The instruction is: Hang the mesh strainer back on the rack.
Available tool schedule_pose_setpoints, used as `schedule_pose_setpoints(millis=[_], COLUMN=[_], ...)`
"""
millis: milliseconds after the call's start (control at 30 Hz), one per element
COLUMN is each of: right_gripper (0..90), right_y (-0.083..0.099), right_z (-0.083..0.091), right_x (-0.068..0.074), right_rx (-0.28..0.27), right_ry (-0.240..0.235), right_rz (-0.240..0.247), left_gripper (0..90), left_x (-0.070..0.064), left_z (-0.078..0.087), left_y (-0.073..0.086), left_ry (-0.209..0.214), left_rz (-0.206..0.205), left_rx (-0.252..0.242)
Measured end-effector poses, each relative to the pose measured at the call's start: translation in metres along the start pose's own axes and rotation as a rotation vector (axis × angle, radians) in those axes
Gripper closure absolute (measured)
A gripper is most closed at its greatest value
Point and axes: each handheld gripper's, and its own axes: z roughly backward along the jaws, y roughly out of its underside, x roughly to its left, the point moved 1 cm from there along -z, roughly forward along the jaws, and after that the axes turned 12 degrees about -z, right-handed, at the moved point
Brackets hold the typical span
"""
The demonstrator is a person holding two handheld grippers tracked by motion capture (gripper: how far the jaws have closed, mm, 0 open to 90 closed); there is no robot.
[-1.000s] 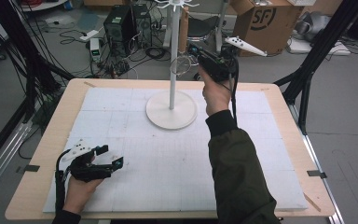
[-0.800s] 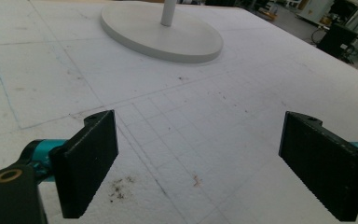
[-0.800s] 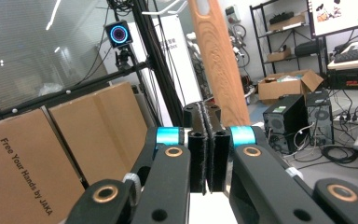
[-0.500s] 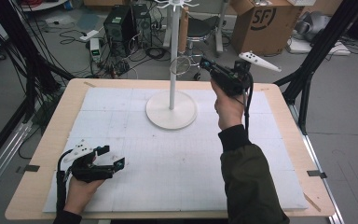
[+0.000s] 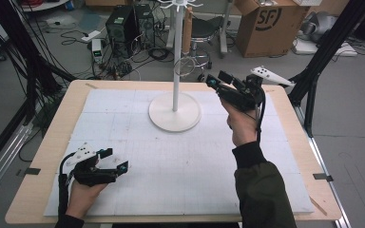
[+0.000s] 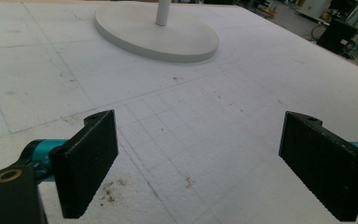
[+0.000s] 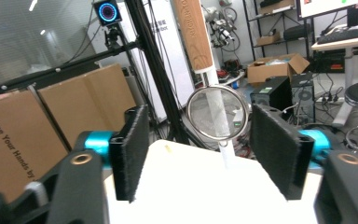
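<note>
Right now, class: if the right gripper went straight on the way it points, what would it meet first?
Probably the hanging strainer, framed between the right gripper's open jaws with the white pole behind; depth is unclear.

Cardboard box (image 5: 266, 26), PC tower (image 5: 122, 23) behind table (image 5: 38, 161).

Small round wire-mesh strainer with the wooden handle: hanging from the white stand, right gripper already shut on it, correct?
Not quite. The small round wire-mesh strainer with the wooden handle hangs from the white stand, but the right gripper is open. The right gripper view shows its jaws apart, short of the strainer.
</note>
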Motion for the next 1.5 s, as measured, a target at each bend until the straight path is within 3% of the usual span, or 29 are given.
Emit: schedule_pose_setpoints(millis=[367, 700, 1000, 1500], right_gripper=[30.4, 27.0, 26.3, 23.8], right_y=[0.019, 0.040, 0.050, 0.082], right_z=[0.021, 0.043, 0.047, 0.062], right_x=[-0.007, -0.020, -0.023, -0.039], right_rx=[0.037, 0.038, 0.067, 0.101], right_ry=[-0.003, -0.007, 0.014, 0.039], right_rz=[0.017, -0.018, -0.007, -0.048], left_gripper=[12.3, 12.3, 12.3, 12.3], left_x=[-0.002, 0.000, 0.000, -0.002], left_z=[-0.001, -0.002, -0.004, -0.006], left_y=[-0.002, -0.005, -0.006, -0.007], left_ry=[0.004, 0.007, 0.002, 0.005], left_rz=[-0.003, 0.000, 0.001, -0.010], left_rx=[-0.010, -0.036, -0.039, -0.036])
